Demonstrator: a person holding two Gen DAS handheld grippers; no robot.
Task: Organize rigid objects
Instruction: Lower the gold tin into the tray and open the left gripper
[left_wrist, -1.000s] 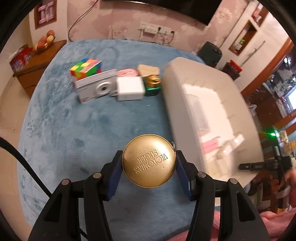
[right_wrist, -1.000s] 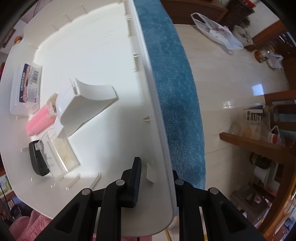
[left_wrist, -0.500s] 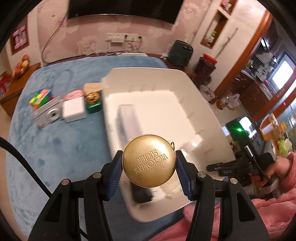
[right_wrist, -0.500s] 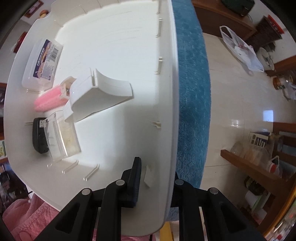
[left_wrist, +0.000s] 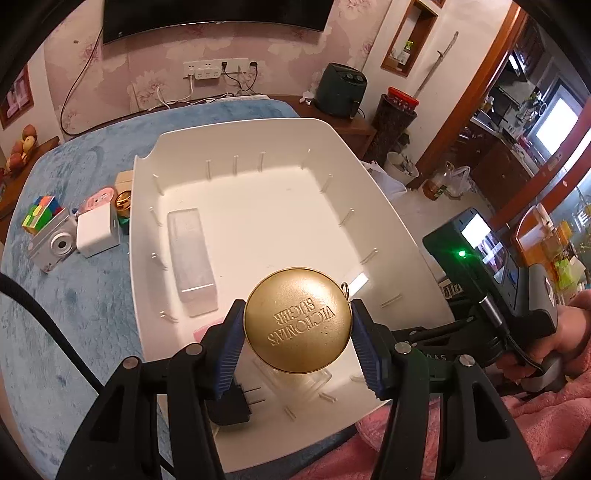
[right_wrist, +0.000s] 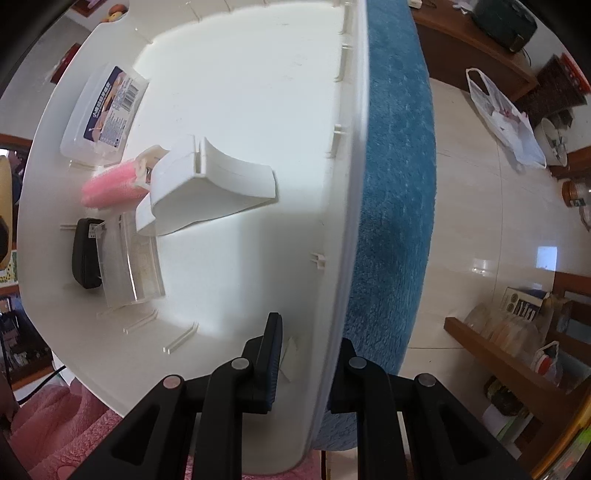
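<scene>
My left gripper (left_wrist: 297, 334) is shut on a round gold tin (left_wrist: 297, 319) and holds it above the near end of the white bin (left_wrist: 258, 206). My right gripper (right_wrist: 308, 354) is shut on the bin's right wall (right_wrist: 340, 258), one finger inside and one outside. Inside the bin lie a clear labelled box (right_wrist: 103, 110), a pink item (right_wrist: 109, 184), a white curved piece (right_wrist: 210, 184), a black plug adapter (right_wrist: 85, 254) and a clear case (right_wrist: 129, 258).
On the blue plush cloth (left_wrist: 74, 295) left of the bin sit a colour cube (left_wrist: 42, 214), a silver camera (left_wrist: 53, 245), a white block (left_wrist: 98, 229), a pink round item (left_wrist: 99, 195) and a gold-lidded jar (left_wrist: 125, 203). The cloth edge drops to tiled floor (right_wrist: 498, 221).
My left gripper has swung right with the gold tin, from over the cloth to over the bin. My right gripper keeps its hold on the bin wall.
</scene>
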